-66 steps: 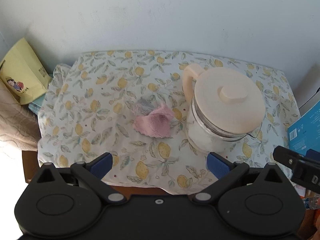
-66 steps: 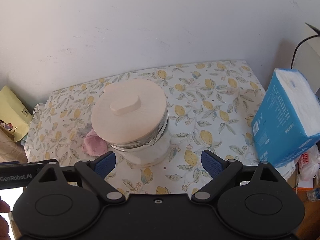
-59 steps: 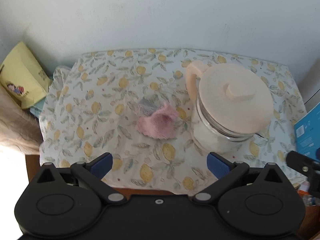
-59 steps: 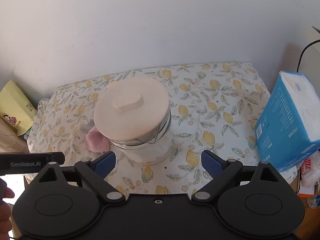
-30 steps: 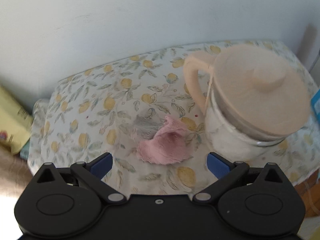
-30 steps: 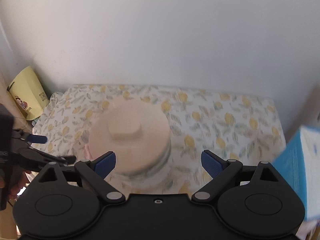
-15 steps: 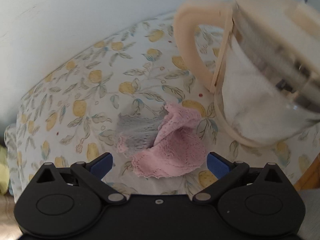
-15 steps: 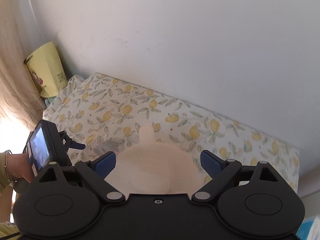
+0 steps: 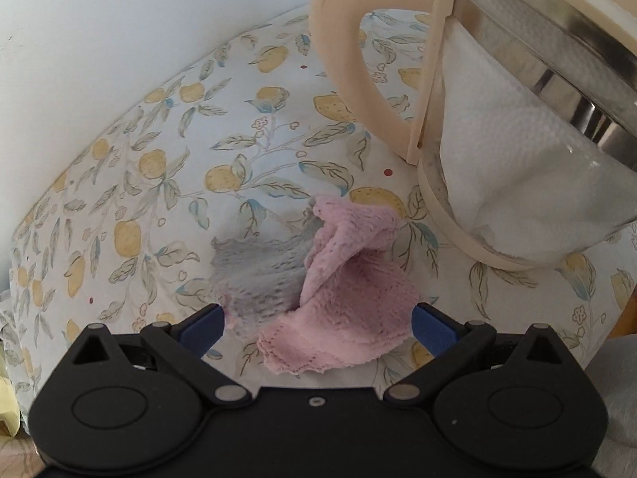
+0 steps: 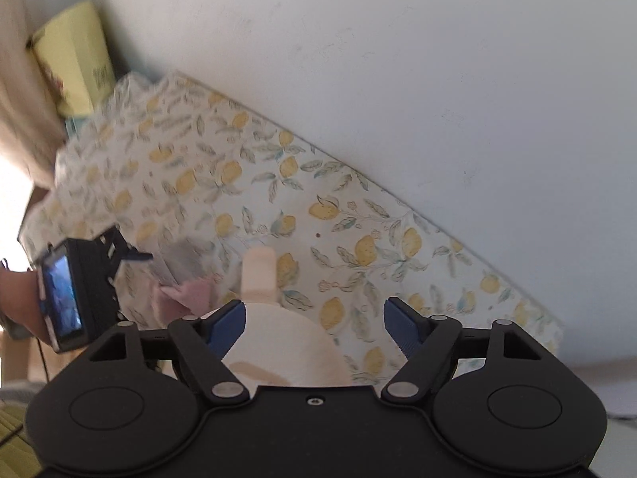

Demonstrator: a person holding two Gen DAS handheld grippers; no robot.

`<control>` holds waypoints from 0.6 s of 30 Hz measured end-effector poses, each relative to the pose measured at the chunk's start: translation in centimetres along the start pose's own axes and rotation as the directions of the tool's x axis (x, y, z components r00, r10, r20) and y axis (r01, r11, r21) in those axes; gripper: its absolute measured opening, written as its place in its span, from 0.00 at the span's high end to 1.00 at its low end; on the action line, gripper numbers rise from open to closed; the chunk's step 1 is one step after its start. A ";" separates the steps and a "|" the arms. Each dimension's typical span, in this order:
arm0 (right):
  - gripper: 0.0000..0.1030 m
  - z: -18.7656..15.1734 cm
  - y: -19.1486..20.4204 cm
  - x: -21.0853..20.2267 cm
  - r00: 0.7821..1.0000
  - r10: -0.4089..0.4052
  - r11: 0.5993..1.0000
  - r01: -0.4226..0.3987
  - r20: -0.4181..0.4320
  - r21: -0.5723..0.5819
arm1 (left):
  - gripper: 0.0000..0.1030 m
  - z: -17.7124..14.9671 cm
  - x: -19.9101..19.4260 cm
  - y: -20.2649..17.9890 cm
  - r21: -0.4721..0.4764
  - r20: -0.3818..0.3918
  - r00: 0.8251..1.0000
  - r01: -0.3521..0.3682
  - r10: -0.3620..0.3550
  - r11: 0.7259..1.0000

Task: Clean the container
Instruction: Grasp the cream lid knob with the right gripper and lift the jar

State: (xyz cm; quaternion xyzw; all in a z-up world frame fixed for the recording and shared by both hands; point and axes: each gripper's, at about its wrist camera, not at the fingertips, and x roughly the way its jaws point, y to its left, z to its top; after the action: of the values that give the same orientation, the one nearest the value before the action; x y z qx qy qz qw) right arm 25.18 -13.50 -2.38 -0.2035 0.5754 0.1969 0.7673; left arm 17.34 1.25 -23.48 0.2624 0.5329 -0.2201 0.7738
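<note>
Lying nearest in the left wrist view, the crumpled pink and grey knitted cloth (image 9: pixel 318 290) sits on the lemon-print cloth-covered worktop (image 9: pixel 167 183), right between the spread blue fingertips of the left gripper (image 9: pixel 316 324), whose jaws stand wide apart and clamp nothing, though the cloth's edges reach almost to both pads. That cloth looks soft, light and floppy, so I judge it would bunch under a pinch and is best taken at its raised middle fold. Just beyond and to the right stands the clear glass jug with a cream plastic handle and lid (image 9: pixel 529 151), upright on the worktop, with white paper towel (image 9: pixel 497 139) stuffed inside. It seems rigid, smooth, breakable and fairly heavy, so the looped handle or the lid knob offers the safest hold. In the right wrist view, the right gripper (image 10: pixel 314 326) hovers over the cream lid (image 10: pixel 278 354), jaws also apart and empty, touching nothing I can make out. Farther off rises the pale wall (image 10: pixel 398 79).
</note>
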 end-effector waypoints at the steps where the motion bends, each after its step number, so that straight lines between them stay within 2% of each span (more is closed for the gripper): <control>1: 0.22 0.6 0.4 0.6 0.999 -0.004 1.000 0.003 -0.032 -0.014 | 0.00 0.0 0.1 -0.1 0.007 0.002 1.000 0.002 -0.002 1.000; 5: 0.22 2.4 2.5 2.9 0.987 -0.048 0.997 0.036 -0.156 -0.074 | 0.00 0.0 0.6 -0.6 0.054 0.007 1.000 0.017 -0.017 0.998; 10: 0.25 4.2 5.2 3.8 0.977 -0.081 0.987 0.051 -0.195 -0.150 | 0.00 0.1 1.0 -0.9 0.087 0.019 0.999 0.028 -0.030 0.996; 18: 0.25 5.7 4.2 5.3 0.964 -0.018 0.998 0.003 -0.266 -0.058 | 0.00 0.1 1.5 -0.5 0.105 0.016 0.998 0.060 -0.062 0.993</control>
State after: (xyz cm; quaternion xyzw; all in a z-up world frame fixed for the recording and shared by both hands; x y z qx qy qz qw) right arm 28.86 -6.49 -6.36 -0.2528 0.6662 0.1801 0.6781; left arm 17.59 0.74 -24.98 0.2840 0.5209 -0.2739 0.7570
